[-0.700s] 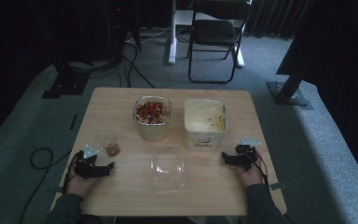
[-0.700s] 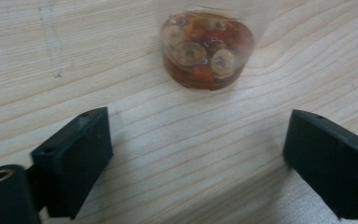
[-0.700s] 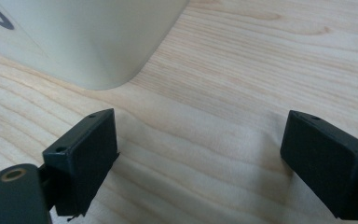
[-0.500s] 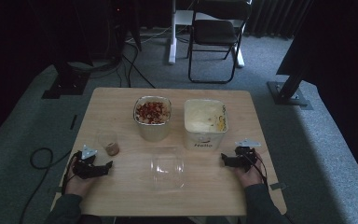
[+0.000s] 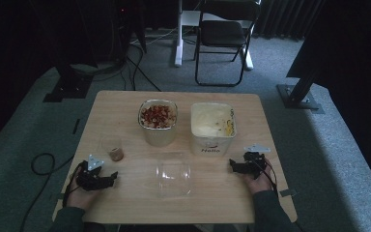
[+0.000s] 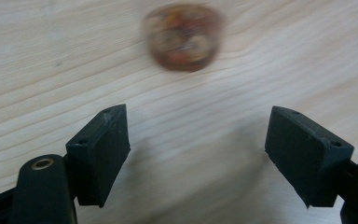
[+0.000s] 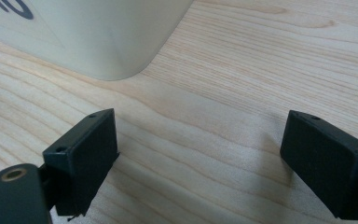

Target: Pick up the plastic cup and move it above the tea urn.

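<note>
Nothing is held yet, so the work is judged barely begun. The left gripper (image 5: 107, 179) is kept wide and empty, and the small cup (image 6: 182, 37) stands upright just ahead of its jaws, its long axis vertical, mouth up. The right gripper (image 5: 235, 166) is also spread with nothing between, and the cream tub (image 7: 84, 35) is seen close ahead-left. The clear lid (image 5: 173, 175) lies between both, untouched.

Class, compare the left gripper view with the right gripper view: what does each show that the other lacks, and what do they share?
Left gripper view alone: a small blurred cup with brown contents beyond the left gripper. Right gripper view alone: the rounded corner of a cream container with dark lettering, beyond the right gripper. Shared: the wooden table and two black jaws standing apart with nothing between them.
</note>
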{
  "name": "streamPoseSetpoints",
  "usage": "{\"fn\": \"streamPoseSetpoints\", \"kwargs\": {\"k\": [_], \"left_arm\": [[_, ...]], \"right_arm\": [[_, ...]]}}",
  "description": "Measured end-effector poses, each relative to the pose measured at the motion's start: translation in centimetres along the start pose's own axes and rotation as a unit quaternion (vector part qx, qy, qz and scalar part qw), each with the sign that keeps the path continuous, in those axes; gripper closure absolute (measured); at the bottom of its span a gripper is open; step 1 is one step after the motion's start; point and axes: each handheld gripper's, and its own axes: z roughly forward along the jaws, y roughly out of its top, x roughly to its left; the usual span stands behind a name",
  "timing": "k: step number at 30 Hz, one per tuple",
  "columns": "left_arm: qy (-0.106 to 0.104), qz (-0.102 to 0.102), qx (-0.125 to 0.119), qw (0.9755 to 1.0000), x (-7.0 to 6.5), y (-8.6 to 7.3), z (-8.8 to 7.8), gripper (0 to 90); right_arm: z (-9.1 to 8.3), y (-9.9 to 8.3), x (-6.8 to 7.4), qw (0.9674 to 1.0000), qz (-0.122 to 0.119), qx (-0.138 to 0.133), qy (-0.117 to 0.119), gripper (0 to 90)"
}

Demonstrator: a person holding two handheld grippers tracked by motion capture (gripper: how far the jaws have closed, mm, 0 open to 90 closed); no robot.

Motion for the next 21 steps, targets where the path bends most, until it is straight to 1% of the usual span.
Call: {"fn": "streamPoseSetpoints", "kwargs": {"k": [4, 7, 8, 9, 10, 11, 12, 13, 14, 15, 16, 19, 20, 21], "left_arm": [[-0.016, 0.020, -0.002, 0.9997, -1.7, 0.4, -0.2, 23.5], [-0.026, 0.030, -0.002, 0.9992, -2.5, 0.7, 0.0, 23.5], [-0.032, 0.031, -0.004, 0.9990, -2.7, 0.8, 0.0, 23.5], [-0.038, 0.033, -0.004, 0.9987, -3.0, 0.9, 0.1, 23.5], [-0.042, 0.035, -0.006, 0.9985, -3.2, 1.0, 0.1, 23.5], [-0.047, 0.034, -0.008, 0.9983, -3.5, 1.1, 0.2, 23.5], [-0.047, 0.034, -0.008, 0.9983, -3.5, 1.1, 0.2, 23.5], [-0.056, 0.036, -0.012, 0.9977, -4.2, 1.4, 0.3, 23.5], [-0.061, 0.042, -0.012, 0.9971, -4.6, 1.6, 0.4, 23.5], [-0.065, 0.049, -0.011, 0.9966, -5.1, 1.7, 0.5, 23.5], [-0.070, 0.056, -0.010, 0.9959, -5.7, 1.9, 0.7, 23.4], [-0.098, 0.078, -0.002, 0.9921, -7.5, 2.4, 1.4, 23.4], [-0.111, 0.087, 0.000, 0.9901, -8.1, 2.6, 1.6, 23.4], [-0.118, 0.096, 0.001, 0.9883, -8.6, 2.7, 1.7, 23.4]], "right_arm": [[0.0, 0.0, 0.0, 1.0000, 0.000, 0.000, -0.001, 10.8], [-0.4, -0.3, 0.2, 1.0000, 0.006, -0.005, -0.006, 16.4], [-0.5, -0.4, 0.4, 0.9999, 0.008, -0.006, -0.007, 18.6], [-0.7, -0.5, 0.5, 0.9999, 0.007, -0.005, -0.006, 23.7], [-1.0, -0.5, 0.6, 0.9999, 0.011, 0.000, -0.008, 29.8], [-1.2, -0.4, 0.7, 0.9998, 0.014, 0.005, -0.013, 34.0], [-1.2, -0.4, 0.7, 0.9998, 0.014, 0.005, -0.013, 34.0], [-1.5, -0.2, 1.0, 0.9996, 0.016, 0.019, -0.011, 40.0], [-1.7, -0.2, 1.1, 0.9996, 0.016, 0.021, 0.001, 42.9], [-1.8, -0.1, 1.4, 0.9996, 0.017, 0.020, 0.013, 43.1], [-1.9, 0.0, 1.7, 0.9996, 0.013, 0.017, 0.017, 43.6], [-2.4, 0.5, 2.8, 0.9996, -0.007, 0.013, 0.024, 43.6], [-2.5, 0.7, 3.1, 0.9995, -0.011, 0.010, 0.029, 43.4], [-2.7, 0.9, 3.4, 0.9994, -0.013, 0.007, 0.033, 43.2]]}}
